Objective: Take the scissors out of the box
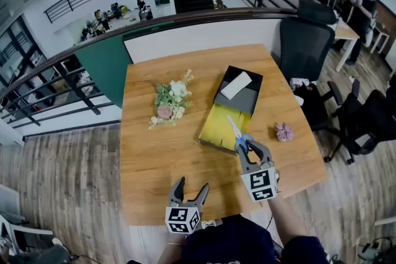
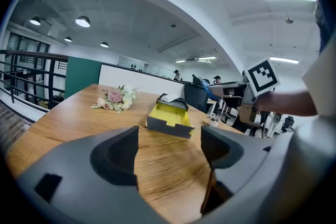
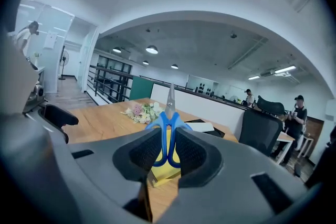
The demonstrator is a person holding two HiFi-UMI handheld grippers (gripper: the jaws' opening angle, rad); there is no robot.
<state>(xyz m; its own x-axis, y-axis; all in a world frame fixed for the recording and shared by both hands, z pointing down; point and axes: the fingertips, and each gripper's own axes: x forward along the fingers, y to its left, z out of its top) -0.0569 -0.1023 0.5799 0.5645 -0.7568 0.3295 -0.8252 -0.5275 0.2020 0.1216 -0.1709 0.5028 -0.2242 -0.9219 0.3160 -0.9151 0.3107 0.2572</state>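
My right gripper is shut on the blue handles of the scissors, whose closed blades point away and upward. The scissors hang in the air above the near end of the yellow-lined box, which lies open on the wooden table. The box's black lid lies at its far end with a white card on it. My left gripper is open and empty over the table's near edge, pointing toward the box.
A small bouquet of flowers lies left of the box. A small pink flower sits on the table's right side. Black office chairs stand past the right edge. A railing runs behind the table.
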